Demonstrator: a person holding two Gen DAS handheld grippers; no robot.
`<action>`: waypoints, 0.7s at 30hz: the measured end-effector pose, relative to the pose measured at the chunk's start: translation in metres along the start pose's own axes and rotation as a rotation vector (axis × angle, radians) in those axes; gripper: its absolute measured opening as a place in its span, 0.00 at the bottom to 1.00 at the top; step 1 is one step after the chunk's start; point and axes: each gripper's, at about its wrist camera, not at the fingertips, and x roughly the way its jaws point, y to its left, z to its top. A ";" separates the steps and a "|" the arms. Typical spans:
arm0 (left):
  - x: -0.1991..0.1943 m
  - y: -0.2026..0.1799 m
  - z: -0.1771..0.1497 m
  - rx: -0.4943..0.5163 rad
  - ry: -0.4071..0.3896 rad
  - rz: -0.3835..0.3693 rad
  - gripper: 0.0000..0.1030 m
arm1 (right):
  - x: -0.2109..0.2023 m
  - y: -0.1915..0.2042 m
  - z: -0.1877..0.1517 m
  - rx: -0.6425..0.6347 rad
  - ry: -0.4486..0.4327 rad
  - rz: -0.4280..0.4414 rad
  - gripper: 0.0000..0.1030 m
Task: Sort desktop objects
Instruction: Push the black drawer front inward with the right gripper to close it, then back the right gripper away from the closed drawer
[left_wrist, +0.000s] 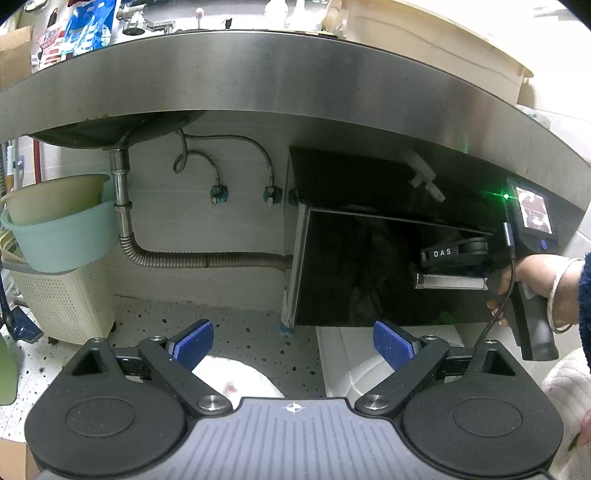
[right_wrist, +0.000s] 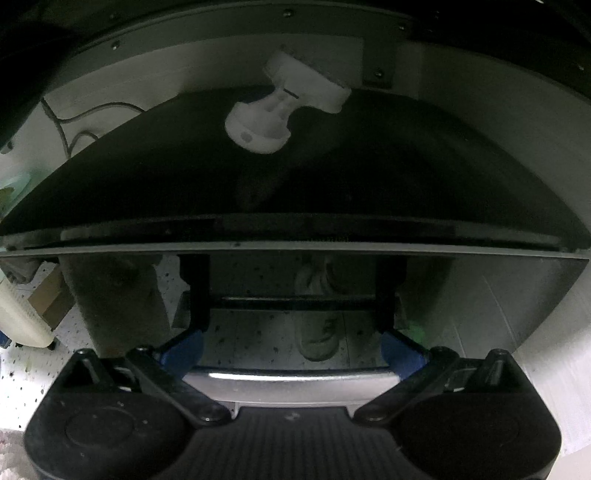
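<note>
My left gripper (left_wrist: 291, 343) hangs open and empty low over the speckled floor, facing the space under a steel counter (left_wrist: 295, 85). A black glossy cabinet (left_wrist: 369, 266) stands under the counter at the right. A silver handle bar (left_wrist: 450, 282) runs across its door. A hand (left_wrist: 535, 280) holds my right gripper (left_wrist: 424, 264) against that door, just above the bar. In the right wrist view the right gripper (right_wrist: 291, 347) is open, and the handle bar (right_wrist: 291, 380) lies across between its blue pads (right_wrist: 183, 350). The glossy door mirrors the fingers.
A white plastic fitting (right_wrist: 284, 107) lies on top of the cabinet. A sink bowl (left_wrist: 110, 129), a drain pipe (left_wrist: 125, 221) and hoses fill the left underside. Stacked basins (left_wrist: 59, 221) rest on a perforated basket (left_wrist: 62, 306). Packets (left_wrist: 88, 29) and a cream bin (left_wrist: 424, 40) sit on the counter.
</note>
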 end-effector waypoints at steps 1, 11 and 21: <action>0.000 0.000 0.000 -0.001 0.001 0.000 0.91 | 0.001 0.000 0.001 0.000 0.000 0.000 0.99; 0.000 0.000 -0.001 -0.001 0.008 0.003 0.91 | 0.010 0.001 0.010 0.003 -0.008 0.001 0.99; 0.001 -0.003 0.000 0.026 0.011 0.004 0.91 | 0.003 -0.001 0.010 0.002 -0.022 0.017 1.00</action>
